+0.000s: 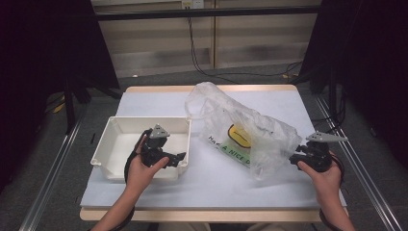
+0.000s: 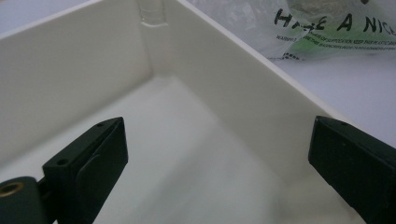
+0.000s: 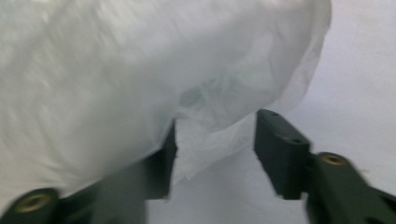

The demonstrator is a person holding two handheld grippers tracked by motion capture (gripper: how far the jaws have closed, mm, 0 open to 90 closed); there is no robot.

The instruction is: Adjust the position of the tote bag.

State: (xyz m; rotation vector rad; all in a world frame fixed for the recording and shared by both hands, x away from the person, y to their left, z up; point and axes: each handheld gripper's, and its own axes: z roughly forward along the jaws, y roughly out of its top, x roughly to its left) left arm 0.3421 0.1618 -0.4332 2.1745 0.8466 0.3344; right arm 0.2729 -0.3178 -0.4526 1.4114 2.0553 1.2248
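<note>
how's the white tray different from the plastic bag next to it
The white tray is rigid, opaque and square with upright walls; the plastic bag is soft, crinkled and see-through.
The tray is plain, while the bag carries black lettering and a yellow and green print.
The left gripper has its jaws astride the tray's wall, open; the right gripper has a fold of the bag between open jaws.
Both rest on the table.

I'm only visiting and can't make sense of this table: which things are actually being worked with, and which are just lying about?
Being worked with:
- plastic bag, by the right gripper
- white bin, left gripper at its wall

Just lying about:
- black cables on the floor behind the table
</note>
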